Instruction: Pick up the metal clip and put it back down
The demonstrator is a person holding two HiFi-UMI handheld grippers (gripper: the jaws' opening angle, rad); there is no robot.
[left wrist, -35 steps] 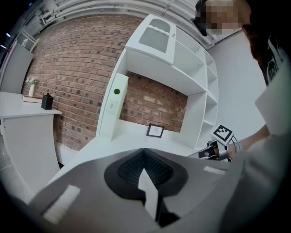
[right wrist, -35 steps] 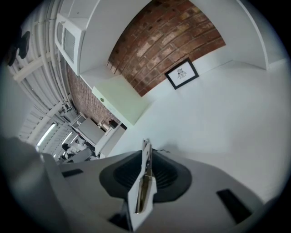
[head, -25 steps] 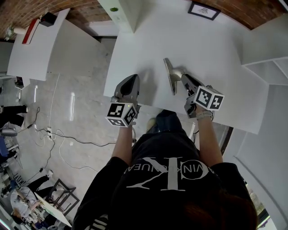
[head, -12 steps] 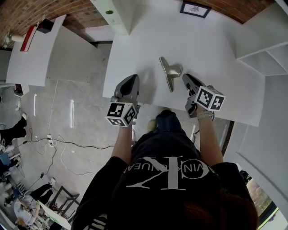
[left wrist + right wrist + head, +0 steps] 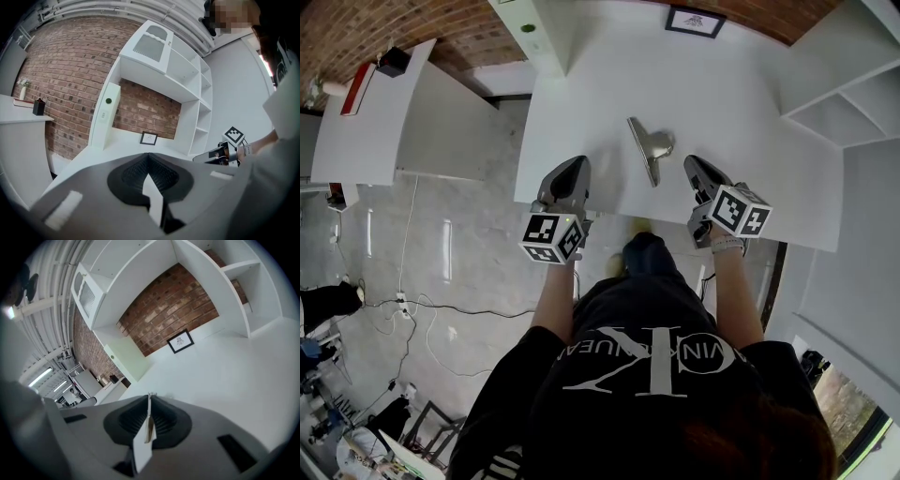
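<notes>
The metal clip [image 5: 647,148] lies on the white table [image 5: 741,112], with its long flat bar on the left and its rounded handle pointing right. My right gripper [image 5: 692,165] hovers just to its right, apart from it, shut and holding nothing; its own view shows the jaws [image 5: 150,397] pressed together over bare tabletop. My left gripper [image 5: 575,163] is shut too and sits to the clip's left near the table's front edge. The left gripper view [image 5: 148,155] shows closed jaws, with the right gripper [image 5: 220,153] off to the side. Neither gripper view shows the clip.
A small framed picture [image 5: 694,21] leans at the table's back against the brick wall. White shelving [image 5: 844,103] stands at the right, and a tall white panel [image 5: 534,28] at the back left. A second white table [image 5: 375,103] is across the floor gap, with cables below.
My right gripper, which was at the clip's handle a second ago, has drawn back toward me. The clip now lies alone on the table. The left gripper has held still.
</notes>
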